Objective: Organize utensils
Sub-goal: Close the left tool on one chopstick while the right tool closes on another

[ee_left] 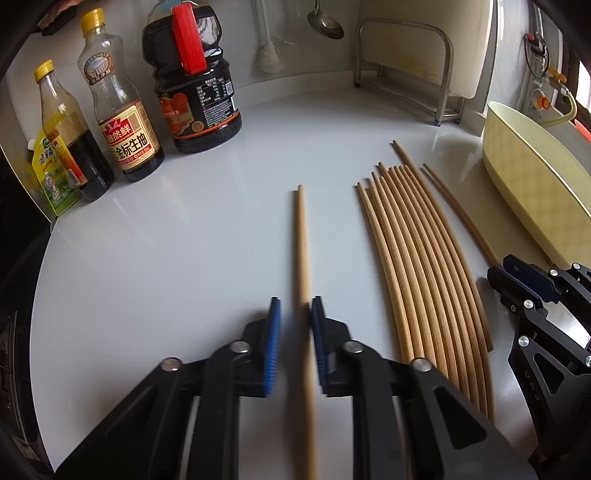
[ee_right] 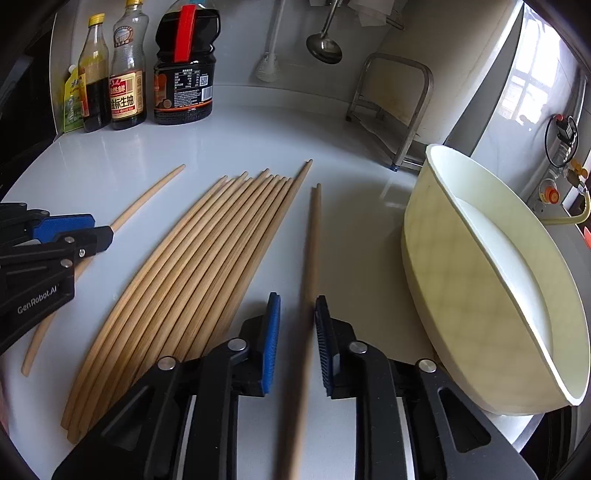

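Note:
Several wooden chopsticks lie side by side in a row on the white counter. Left of the row lies a separate chopstick; it runs between the blue pads of my left gripper, which is shut on it. Right of the row another chopstick passes between the pads of my right gripper, shut on it too. Both chopsticks rest low on the counter, pointing away from me.
A cream oval tub stands right of the chopsticks. Sauce bottles and a dark jug stand at the back left. A metal rack is at the back right, and a ladle hangs on the wall.

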Motion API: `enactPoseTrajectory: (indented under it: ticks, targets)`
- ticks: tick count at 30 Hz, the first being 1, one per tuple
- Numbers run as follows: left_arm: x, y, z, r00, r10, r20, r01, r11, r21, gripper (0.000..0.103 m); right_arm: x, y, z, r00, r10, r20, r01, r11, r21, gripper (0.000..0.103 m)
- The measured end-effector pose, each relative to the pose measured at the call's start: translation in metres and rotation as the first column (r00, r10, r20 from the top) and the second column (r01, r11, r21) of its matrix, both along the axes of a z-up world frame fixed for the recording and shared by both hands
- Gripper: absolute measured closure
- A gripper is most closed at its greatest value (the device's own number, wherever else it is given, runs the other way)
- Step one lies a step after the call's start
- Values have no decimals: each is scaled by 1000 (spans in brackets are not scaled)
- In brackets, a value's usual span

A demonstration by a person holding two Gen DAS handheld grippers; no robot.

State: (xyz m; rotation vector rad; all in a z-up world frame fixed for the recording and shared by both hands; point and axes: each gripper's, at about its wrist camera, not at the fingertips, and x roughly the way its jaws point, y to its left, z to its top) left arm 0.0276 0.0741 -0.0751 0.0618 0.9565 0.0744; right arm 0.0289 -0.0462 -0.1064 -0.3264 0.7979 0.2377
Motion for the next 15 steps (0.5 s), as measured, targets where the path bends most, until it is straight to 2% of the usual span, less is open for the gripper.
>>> enactPoseTrajectory:
  ticks: [3, 6, 10, 15]
  targets:
    - [-2, -3, 0, 1000, -23, 1, 23, 1000, -14, 96, -3, 1, -1, 1000, 10, -1, -10, 1000, 0, 96]
    - [-2, 0, 1, 999, -34, -7, 33, 997, -65, 96, -2, -6, 2, 1000, 15, -27, -13, 997, 78, 96]
    - [-2, 2, 3, 999, -53, -3, 52, 990, -130, 96, -7, -8, 12, 1000, 15, 7, -16, 993, 114, 96]
    - [-5, 2, 16, 998, -55, 38, 60, 987, -147, 96, -11, -12, 25, 999, 12, 31, -17, 988, 156, 97]
